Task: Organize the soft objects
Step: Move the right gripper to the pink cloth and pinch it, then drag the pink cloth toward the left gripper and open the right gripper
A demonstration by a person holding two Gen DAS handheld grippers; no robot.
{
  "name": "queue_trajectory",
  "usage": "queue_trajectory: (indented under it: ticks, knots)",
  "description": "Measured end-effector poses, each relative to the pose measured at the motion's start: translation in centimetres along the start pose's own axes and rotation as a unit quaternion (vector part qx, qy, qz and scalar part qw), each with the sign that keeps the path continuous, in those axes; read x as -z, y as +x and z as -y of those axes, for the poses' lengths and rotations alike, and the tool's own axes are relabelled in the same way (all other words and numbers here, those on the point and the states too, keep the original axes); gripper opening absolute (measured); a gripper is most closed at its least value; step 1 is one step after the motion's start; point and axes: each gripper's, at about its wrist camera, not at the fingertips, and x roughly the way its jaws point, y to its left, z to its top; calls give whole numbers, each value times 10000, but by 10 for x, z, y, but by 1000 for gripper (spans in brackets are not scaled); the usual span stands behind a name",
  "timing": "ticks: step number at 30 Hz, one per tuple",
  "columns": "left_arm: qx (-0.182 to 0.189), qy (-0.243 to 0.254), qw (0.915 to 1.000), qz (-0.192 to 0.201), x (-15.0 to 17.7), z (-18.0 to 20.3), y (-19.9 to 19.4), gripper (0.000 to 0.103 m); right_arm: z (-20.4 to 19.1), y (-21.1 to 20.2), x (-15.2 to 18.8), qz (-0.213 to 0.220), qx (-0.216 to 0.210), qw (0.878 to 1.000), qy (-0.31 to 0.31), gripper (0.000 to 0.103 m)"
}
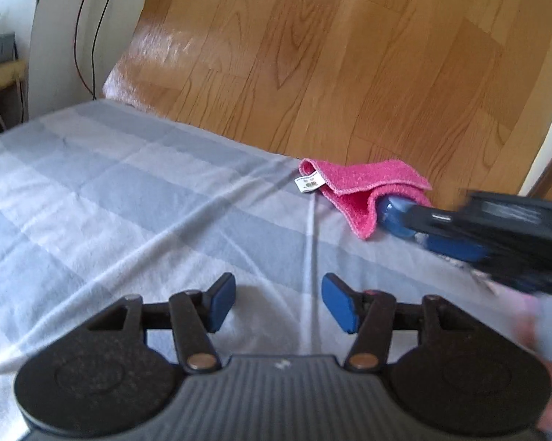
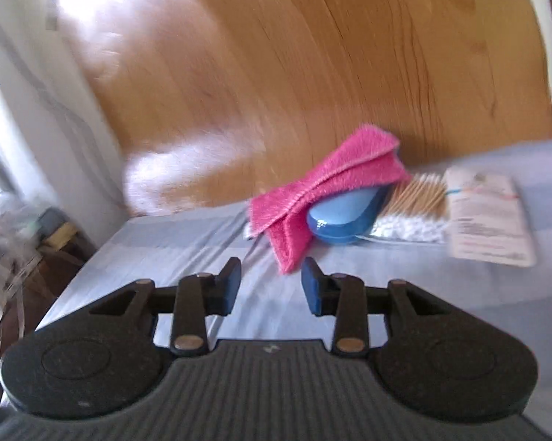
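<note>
The left tool hangs over a bed covered in a grey-and-white checked blanket, its blue pads apart with only blanket showing between them: released and empty. The right tool is likewise unclenched, pads parted with nothing in the gap, just short of a pink cloth without touching it.

That pink cloth lies near the far edge of the bed, folded and draped over a blue rounded object. The cloth hides the top of that object, so what it is cannot be told. A small white label pokes from the cloth's left corner; its print is too small to read.

In the left wrist view the right tool enters from the right edge as a dark blur, covering most of the blue object and everything beyond it. The right wrist view shows what lies there: a clear pack of cotton swabs just beside the blue object, and a printed card whose text is smeared by motion. The wood floor beyond the bed is blurred too.
</note>
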Motion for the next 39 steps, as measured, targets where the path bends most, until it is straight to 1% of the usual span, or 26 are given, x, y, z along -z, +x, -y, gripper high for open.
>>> queue_trajectory:
  ticks: [2, 4, 6, 8, 11, 12, 13, 14, 15, 16, 17, 20, 22, 26, 30, 31, 32, 36, 37, 39]
  knots:
    - [-5, 44, 10000, -4, 5, 6, 1, 58, -3, 32, -4, -154, 206, 9993, 276, 43]
    - [-7, 100, 9999, -15, 6, 8, 2, 60, -1, 57, -9, -249, 399, 9968, 649, 56]
    - [20, 89, 10000, -25, 7, 8, 2, 61, 5, 77, -15, -331, 319, 9924, 1139, 61]
    - [35, 81, 10000, -33, 6, 8, 3, 62, 8, 91, -20, -379, 276, 9872, 1521, 61]
    - [29, 77, 10000, -32, 7, 8, 3, 63, 7, 109, -24, -412, 481, 9802, 1879, 59]
    - [45, 57, 10000, -37, 6, 7, 3, 62, 5, 114, -25, -351, 562, 9790, 1930, 43]
    - [47, 49, 10000, -35, 6, 7, 3, 63, 3, 117, -26, -307, 654, 9789, 1913, 12]
    - [45, 58, 10000, -37, 6, 7, 4, 63, 0, 120, -29, -318, 767, 9798, 1821, 9]
    - [45, 69, 10000, -39, 5, 7, 4, 64, -3, 123, -29, -391, 921, 9801, 1713, 9]
    - [46, 79, 10000, -41, 5, 8, 5, 64, -3, 124, -27, -486, 978, 9800, 1664, 9]
    - [47, 78, 9999, -43, 5, 8, 5, 65, -2, 121, -25, -472, 948, 9806, 1648, 9]
    - [88, 26, 9999, -45, 4, 6, 5, 65, 1, 103, -18, -611, 756, 9854, 1395, 9]
    - [111, 4, 9999, -45, 4, 6, 5, 65, -1, 82, -8, -731, 554, 9903, 1043, 9]
    - [165, 70, 9998, -34, 4, 8, 3, 70, 0, 19, 25, -875, 258, 9957, 152, 9]
    - [202, 195, 9996, -4, 7, 12, 2, 70, 8, -58, 67, -737, 243, 9953, -572, 9]
    - [210, 221, 9995, 3, 7, 13, 2, 70, 13, -77, 76, -678, 254, 9952, -653, 9]
    - [215, 259, 9994, 10, 8, 14, 1, 70, 16, -85, 86, -634, 253, 9954, -671, 9]
    - [287, 575, 9979, -21, 12, 24, 0, 70, 36, -149, 119, -438, 343, 9969, -561, 9]
    - [301, 674, 9973, -37, 13, 28, 0, 70, 36, -151, 122, -406, 386, 9970, -539, 9]
    - [314, 891, 9955, -103, 17, 37, -1, 70, 42, -171, 136, -307, 501, 9969, -525, 9]
